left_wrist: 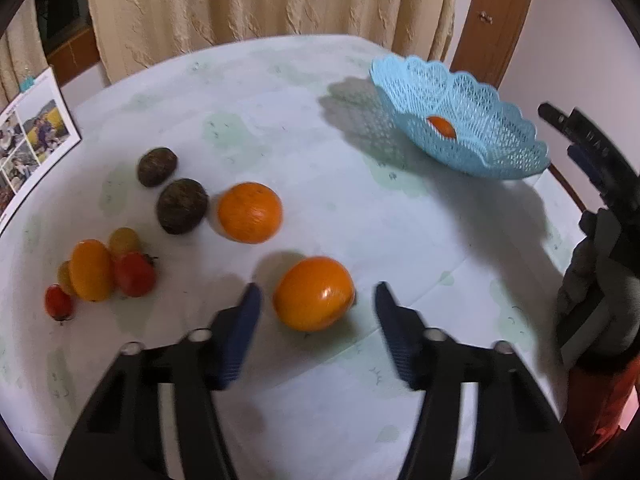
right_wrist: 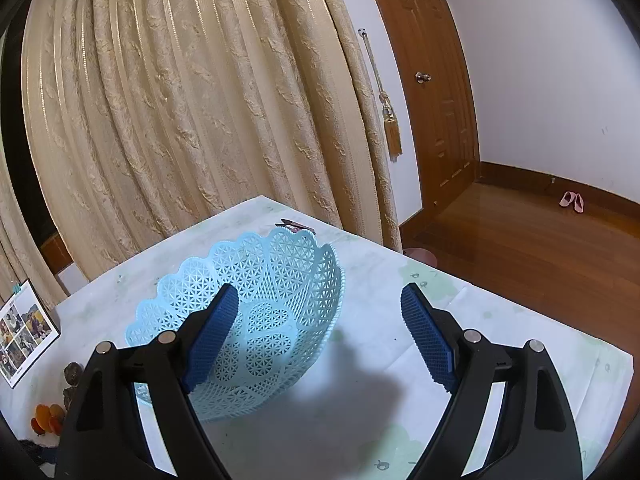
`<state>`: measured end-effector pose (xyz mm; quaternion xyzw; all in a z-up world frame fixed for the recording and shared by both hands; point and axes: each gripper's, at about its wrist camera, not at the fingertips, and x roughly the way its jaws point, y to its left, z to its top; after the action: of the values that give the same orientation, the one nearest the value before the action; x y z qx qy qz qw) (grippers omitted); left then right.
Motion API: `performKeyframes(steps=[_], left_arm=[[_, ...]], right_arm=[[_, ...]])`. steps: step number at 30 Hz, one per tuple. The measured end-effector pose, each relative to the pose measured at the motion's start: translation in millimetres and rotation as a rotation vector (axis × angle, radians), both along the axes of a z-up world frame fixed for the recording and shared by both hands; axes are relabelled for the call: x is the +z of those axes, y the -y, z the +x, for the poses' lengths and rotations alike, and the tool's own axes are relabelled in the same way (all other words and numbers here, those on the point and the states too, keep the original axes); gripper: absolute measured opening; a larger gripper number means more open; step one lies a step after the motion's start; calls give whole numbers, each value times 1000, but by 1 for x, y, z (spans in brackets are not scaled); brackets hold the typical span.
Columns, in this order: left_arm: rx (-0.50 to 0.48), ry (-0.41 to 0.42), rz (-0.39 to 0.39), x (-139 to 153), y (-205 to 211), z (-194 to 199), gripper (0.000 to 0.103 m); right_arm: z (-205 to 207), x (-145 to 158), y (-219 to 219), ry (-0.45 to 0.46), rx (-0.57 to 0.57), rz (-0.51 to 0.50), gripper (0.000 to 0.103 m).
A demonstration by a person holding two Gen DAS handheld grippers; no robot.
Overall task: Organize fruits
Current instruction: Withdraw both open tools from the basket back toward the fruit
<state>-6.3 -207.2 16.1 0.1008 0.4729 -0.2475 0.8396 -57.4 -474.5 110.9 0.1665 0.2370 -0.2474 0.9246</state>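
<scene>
One small orange fruit [left_wrist: 442, 126] lies in the tilted pale-blue lattice plastic basket [left_wrist: 496, 136]; the rest wait on the pale, faintly printed worktop [left_wrist: 320, 120]. From the left: glossy red and yellow cherry tomatoes [left_wrist: 132, 274], two rough dark-brown round fruits [left_wrist: 182, 206], a dimpled orange [left_wrist: 250, 213]. The left gripper [left_wrist: 316, 300] stands apart around a smooth orange persimmon-like fruit [left_wrist: 314, 294], not touching. The right gripper [right_wrist: 316, 328] hangs wide, empty, at the basket.

On the table [left_wrist: 280, 128], the basket [left_wrist: 460, 128] sat at two o'clock, one fruit [left_wrist: 442, 126] in it. Two oranges [left_wrist: 314, 294] lay centrally, two dark fruits [left_wrist: 182, 206] at ten o'clock, a tomato cluster [left_wrist: 96, 270] at nine, a photo card [left_wrist: 32, 144] behind.
</scene>
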Motion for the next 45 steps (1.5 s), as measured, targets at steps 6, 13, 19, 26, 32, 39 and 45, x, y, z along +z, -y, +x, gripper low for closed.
performKeyframes(steps=[6,13,19,26,32,39,45], left_arm=[[-21,24,1,10,11,-1,42],[-122,145,-57,56,63,-2,42],[-194,147,-81,61,110,8,42],[-205,150,-138,62,126,13,68],[-157,200,-166,69,100,15,80],[-100,183,-183,64,56,15,81],[50,222,-155,64,-2,19,80]], right_arm=[[-2,0,1,13,-5,5,85],[-2,1,3,18,-14,13,85],[-2,2,4,20,-26,14,85],[-5,1,8,29,-52,30,85],[-9,3,10,47,-63,34,85],[-17,5,13,113,-69,41,94],[-18,8,0,170,-22,-35,97]])
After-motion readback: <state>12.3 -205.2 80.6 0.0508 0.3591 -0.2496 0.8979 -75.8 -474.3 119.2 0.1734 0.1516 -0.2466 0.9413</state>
